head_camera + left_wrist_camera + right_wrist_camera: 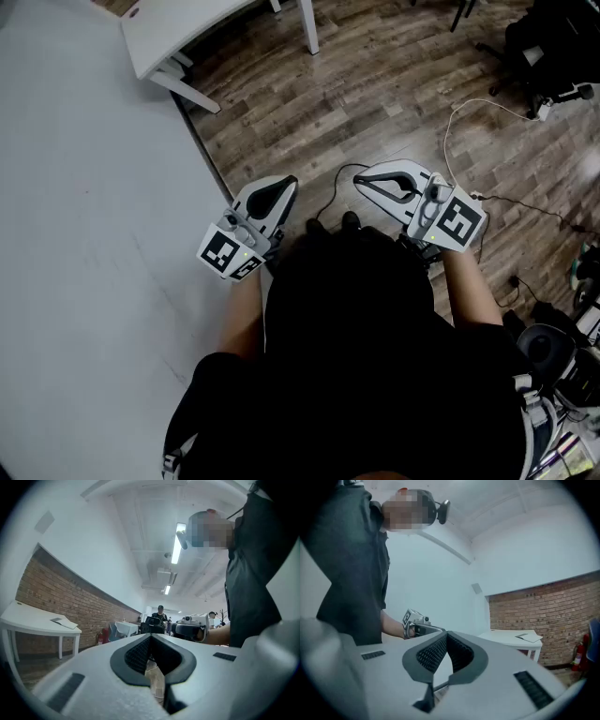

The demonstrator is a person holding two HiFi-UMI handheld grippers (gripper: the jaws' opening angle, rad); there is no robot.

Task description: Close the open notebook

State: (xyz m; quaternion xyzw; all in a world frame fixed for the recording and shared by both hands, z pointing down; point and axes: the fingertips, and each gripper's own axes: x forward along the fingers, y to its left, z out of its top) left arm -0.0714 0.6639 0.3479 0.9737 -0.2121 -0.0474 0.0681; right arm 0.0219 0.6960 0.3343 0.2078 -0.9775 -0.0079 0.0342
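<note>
**Both grippers closed and empty; notebook away on the white table**

In the head view, the left of the frame is filled by a pale wall (pixel 84 234) and the upper right by a wooden floor (pixel 375 84). The lower centre is taken up by the person's black top (pixel 356 356). A white table (pixel 178 28) is seen at the upper left. The left gripper (pixel 277 187) and the right gripper (pixel 364 181) are held level over the floor, side by side but apart. In each gripper view the jaws are shown pressed together, with nothing between them. The notebook (pixel 63 622) is seen on the table at the left of the left gripper view, before a brick wall (pixel 47 592). It appears to lie open and is well apart from both grippers. A white cable (pixel 459 122) is seen on the floor at the upper right.
</note>
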